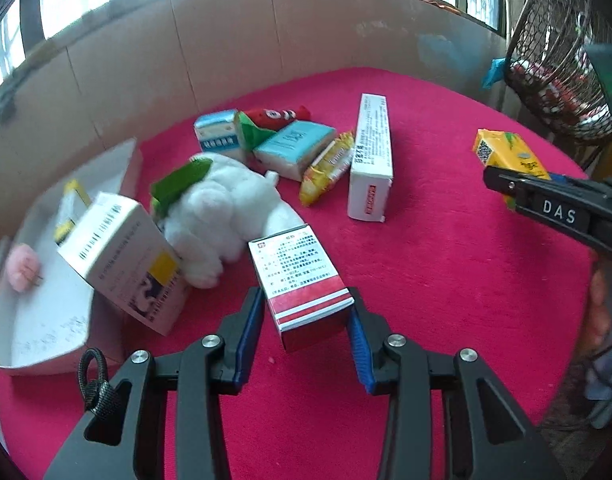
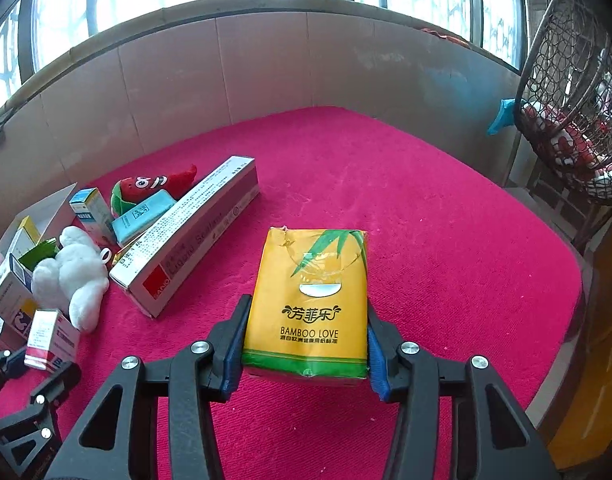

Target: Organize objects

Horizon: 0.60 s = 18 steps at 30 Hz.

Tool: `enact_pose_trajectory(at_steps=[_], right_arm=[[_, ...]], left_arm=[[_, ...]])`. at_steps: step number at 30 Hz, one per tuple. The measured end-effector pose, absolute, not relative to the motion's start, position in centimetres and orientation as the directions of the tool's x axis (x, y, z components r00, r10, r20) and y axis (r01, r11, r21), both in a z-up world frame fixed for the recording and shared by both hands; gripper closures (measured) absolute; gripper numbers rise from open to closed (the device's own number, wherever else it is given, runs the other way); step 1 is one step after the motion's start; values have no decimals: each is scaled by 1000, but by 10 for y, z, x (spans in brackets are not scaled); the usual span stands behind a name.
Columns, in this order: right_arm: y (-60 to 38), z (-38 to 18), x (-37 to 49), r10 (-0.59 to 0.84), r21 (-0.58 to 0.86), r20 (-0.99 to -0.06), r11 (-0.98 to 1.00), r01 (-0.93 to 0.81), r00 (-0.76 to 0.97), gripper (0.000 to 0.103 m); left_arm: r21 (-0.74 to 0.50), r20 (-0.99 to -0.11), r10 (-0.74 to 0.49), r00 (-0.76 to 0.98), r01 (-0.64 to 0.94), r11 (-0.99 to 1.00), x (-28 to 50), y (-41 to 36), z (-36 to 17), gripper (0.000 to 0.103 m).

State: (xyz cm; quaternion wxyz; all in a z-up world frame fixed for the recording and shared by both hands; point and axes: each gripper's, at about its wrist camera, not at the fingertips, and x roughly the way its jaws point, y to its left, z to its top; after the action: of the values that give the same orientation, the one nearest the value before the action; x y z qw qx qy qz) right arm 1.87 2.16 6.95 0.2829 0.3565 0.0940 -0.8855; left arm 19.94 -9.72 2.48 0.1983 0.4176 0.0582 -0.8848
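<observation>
Left gripper (image 1: pixel 306 312) clamps the red-and-white box (image 1: pixel 302 284), lifted off the red cloth (image 1: pixel 445 280), likely bound for the white tray (image 1: pixel 46 320) alongside. Right gripper (image 2: pixel 306 344) pinches the yellow tissue pack (image 2: pixel 309 304) by its sides, ready to carry it.

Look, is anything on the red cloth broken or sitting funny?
Yes. The yellow tissue pack held in the right tool has a torn, crumpled top edge. At the left, a white box leans tilted over the rim of the white tray instead of lying flat.
</observation>
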Motion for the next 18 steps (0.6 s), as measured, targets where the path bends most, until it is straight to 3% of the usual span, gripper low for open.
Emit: enact_pose_trajectory(at_steps=[7, 18], right_arm=[[20, 74, 24, -437, 27, -677, -819, 573, -592, 50], [12, 80, 34, -432, -8, -671, -808, 589, -602, 50]], left_arm=[[-90, -808, -146, -570, 365, -927, 201, -112, 13, 63], [-48, -786, -154, -599, 307, -950, 200, -97, 19, 63]])
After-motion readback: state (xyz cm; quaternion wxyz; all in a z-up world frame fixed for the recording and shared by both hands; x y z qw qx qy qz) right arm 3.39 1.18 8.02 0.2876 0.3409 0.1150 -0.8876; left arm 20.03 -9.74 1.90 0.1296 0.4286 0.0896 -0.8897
